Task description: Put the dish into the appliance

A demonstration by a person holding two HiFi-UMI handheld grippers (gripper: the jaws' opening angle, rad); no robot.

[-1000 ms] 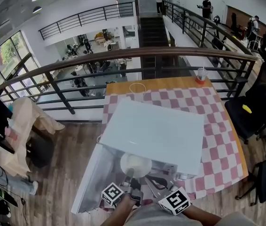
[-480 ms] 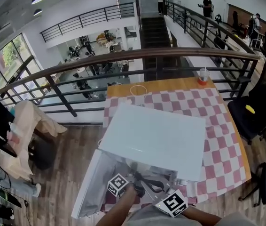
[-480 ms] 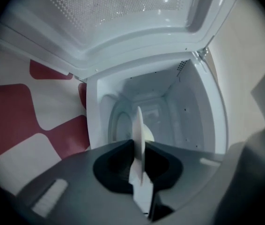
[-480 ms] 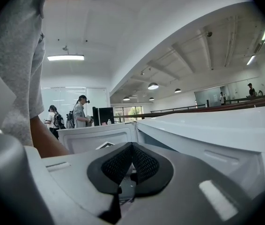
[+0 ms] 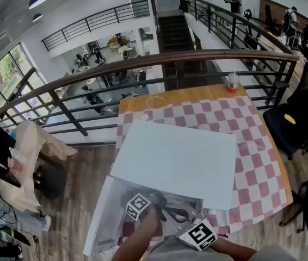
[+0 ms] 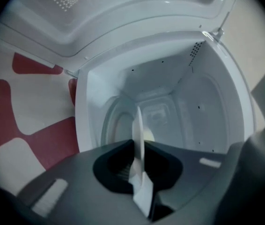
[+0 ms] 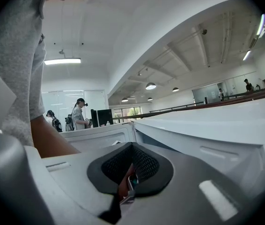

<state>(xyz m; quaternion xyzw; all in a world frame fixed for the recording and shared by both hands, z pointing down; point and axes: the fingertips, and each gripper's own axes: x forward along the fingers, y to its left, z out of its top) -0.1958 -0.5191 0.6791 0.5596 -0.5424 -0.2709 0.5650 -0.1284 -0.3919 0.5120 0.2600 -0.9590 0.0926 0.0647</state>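
Observation:
The white microwave (image 5: pixel 176 162) stands on the red-and-white checked table (image 5: pixel 252 140) with its door (image 5: pixel 100 222) swung open toward me. My left gripper (image 6: pixel 139 172) is shut on the rim of a white dish (image 6: pixel 138 135), held edge-on inside the mouth of the white cavity (image 6: pixel 188 102). In the head view the left gripper (image 5: pixel 142 206) reaches under the microwave's top and the dish is hidden. My right gripper (image 7: pixel 128 182) hovers at the front by the microwave's side, jaws together and nothing clear between them; it shows as the marker cube (image 5: pixel 199 235).
A clear cup with a red base (image 5: pixel 232 84) and a white cable loop (image 5: pixel 155 102) sit at the table's far edge, against a dark railing (image 5: pixel 197 58). A black chair (image 5: pixel 290 126) stands to the right. Checked cloth (image 6: pixel 25 125) shows left of the cavity.
My left gripper has pushed forward with the dish from in front of the open door into the cavity; the dish is now out of sight in the head view. The right gripper barely moved.

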